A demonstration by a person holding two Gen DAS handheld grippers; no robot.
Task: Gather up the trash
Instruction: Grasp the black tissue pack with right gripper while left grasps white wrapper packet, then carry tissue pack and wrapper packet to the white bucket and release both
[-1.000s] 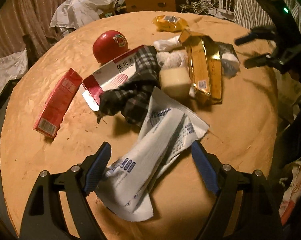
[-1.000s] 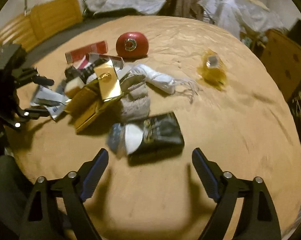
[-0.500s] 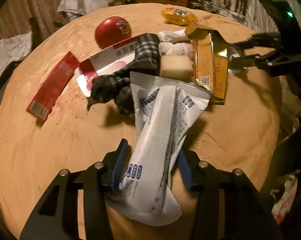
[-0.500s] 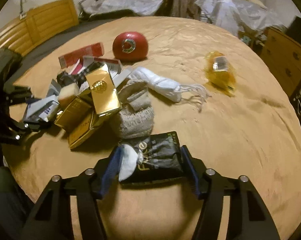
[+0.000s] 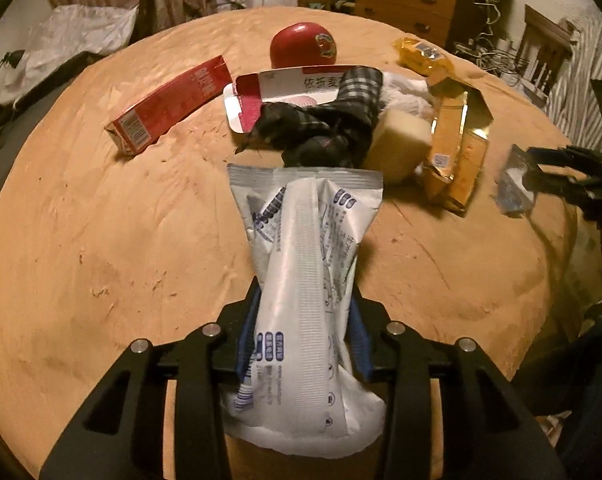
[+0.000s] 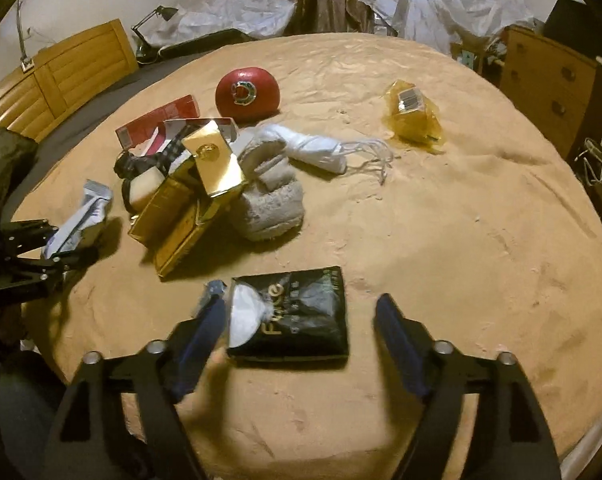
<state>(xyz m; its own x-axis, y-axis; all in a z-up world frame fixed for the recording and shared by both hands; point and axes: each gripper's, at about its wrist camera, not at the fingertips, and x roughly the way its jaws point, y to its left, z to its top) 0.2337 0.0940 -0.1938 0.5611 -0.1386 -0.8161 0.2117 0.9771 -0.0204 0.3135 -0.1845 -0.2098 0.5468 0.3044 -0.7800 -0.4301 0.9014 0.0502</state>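
Note:
My left gripper (image 5: pixel 305 304) has a white printed wrapper (image 5: pixel 305 220) between its blue pads, which press on it as the jaws are closing; the wrapper stands up out of them over the round tan table (image 5: pixel 101 240). That gripper also shows at the left of the right wrist view (image 6: pixel 61 248). A black packet (image 6: pixel 301 320) with a torn white corner lies flat between the fingers of my right gripper (image 6: pixel 301 308). Its jaws are opening. The left pad is close to the packet's edge and the right pad stands clear of it.
A pile sits mid-table: gold boxes (image 6: pixel 189 216), a grey sock (image 6: pixel 269 196), a plaid cloth (image 5: pixel 333 120), a cream block (image 5: pixel 401 140), a red-and-white flattened carton (image 5: pixel 285 88). A red carton (image 5: pixel 169 108), a red ball (image 6: pixel 247 94) and a yellow packet (image 6: pixel 415 118) lie farther back.
The left jaws closed on the white wrapper and turned it upright. The right jaws closed around the black packet, then spread apart again, leaving it on the table.

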